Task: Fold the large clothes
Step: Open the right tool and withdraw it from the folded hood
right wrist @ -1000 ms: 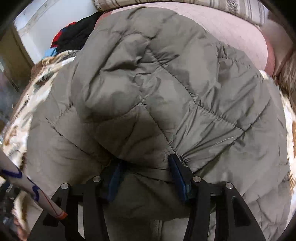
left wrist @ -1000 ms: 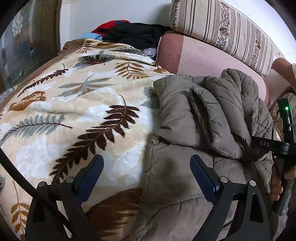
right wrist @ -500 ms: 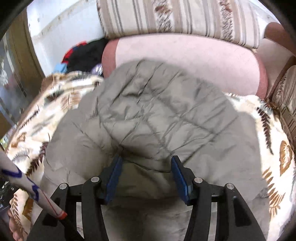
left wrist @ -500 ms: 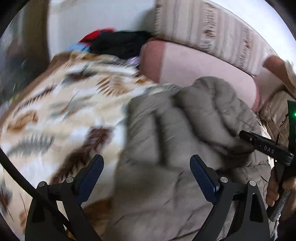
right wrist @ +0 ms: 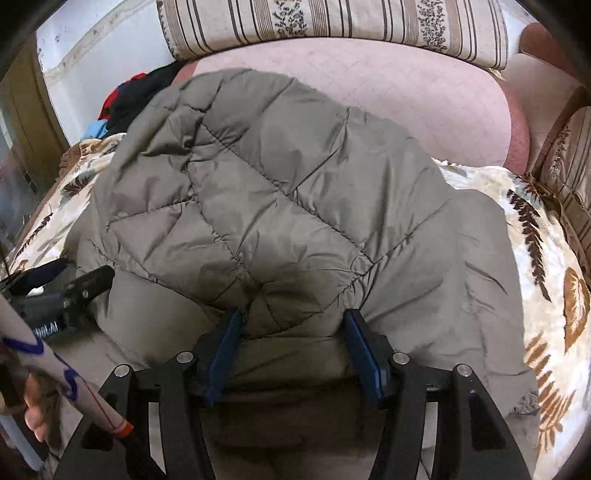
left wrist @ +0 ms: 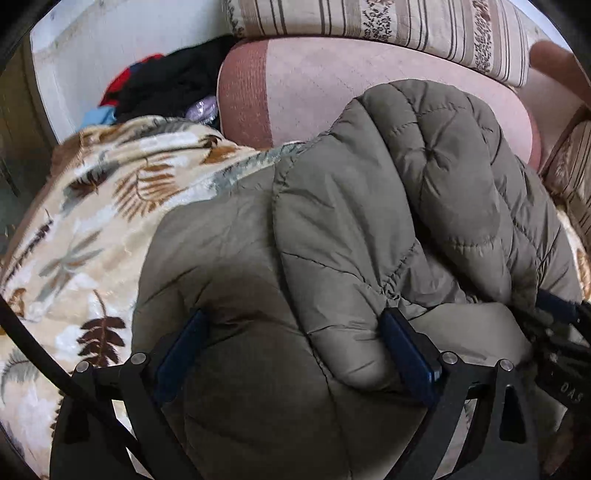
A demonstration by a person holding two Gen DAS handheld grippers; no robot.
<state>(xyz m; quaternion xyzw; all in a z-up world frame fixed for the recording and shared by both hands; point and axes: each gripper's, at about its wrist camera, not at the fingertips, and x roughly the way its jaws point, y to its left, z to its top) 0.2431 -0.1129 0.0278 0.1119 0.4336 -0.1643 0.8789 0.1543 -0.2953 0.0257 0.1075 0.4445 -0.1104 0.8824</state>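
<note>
1. A leaf-patterned blanket (left wrist: 92, 206) covers the bed or sofa seat, cream with brown and grey fronds, and it shows on both sides of the coat in the right wrist view.
2. Behind it runs a pink quilted cushion (right wrist: 424, 99), with a striped bolster (left wrist: 388, 26) along the top.
3. The big olive quilted jacket (left wrist: 332, 221) lies on the blanket, its far edge up against the pink cushion. One padded part is doubled over the rest, so it sits in a thick puffy heap.
4. A pile of other clothes (left wrist: 166, 85), black, red and blue, is bunched in the far left corner by the wall.
5. The left gripper (left wrist: 295, 339) is down on the near left part of the jacket, jaws spread wide, with a fat fold bulging between them; I cannot tell whether the pads press it.
6. The right gripper (right wrist: 291, 343) has the edge of the folded flap between its blue pads, and its jaws are opening.
7. A hand (right wrist: 33, 410) shows at the lower left of the right wrist view.
</note>
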